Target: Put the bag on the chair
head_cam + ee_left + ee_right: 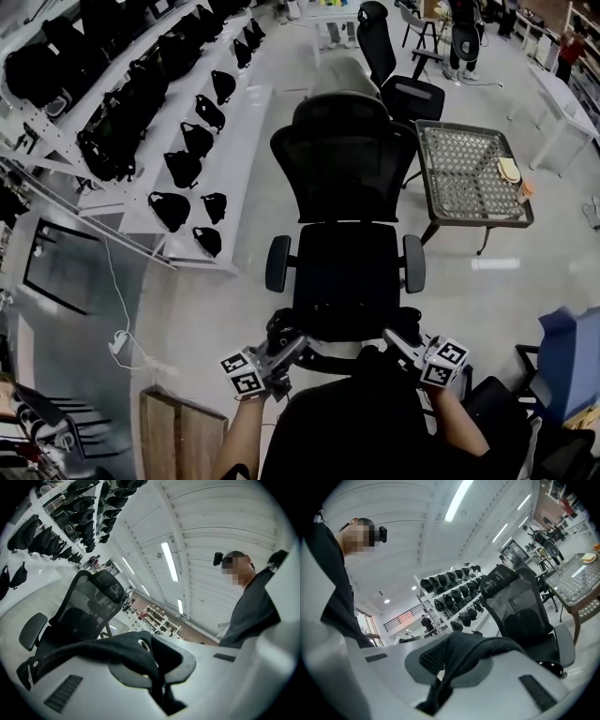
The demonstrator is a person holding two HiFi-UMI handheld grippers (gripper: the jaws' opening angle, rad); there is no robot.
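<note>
As I stand at the chair (347,272) front, my left gripper (289,354) is clamped on the bag (93,651) strap, right gripper (396,343) likewise. Bag hangs between them, just off the seat.

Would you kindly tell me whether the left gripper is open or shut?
Shut: the left gripper has its jaws closed on the bag's black strap, which runs out from between them.

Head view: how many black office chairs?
2 clear ones: the near chair at centre frame, and the far chair behind it, upper right. Some dark shapes at the lower right corner may be more.
</note>
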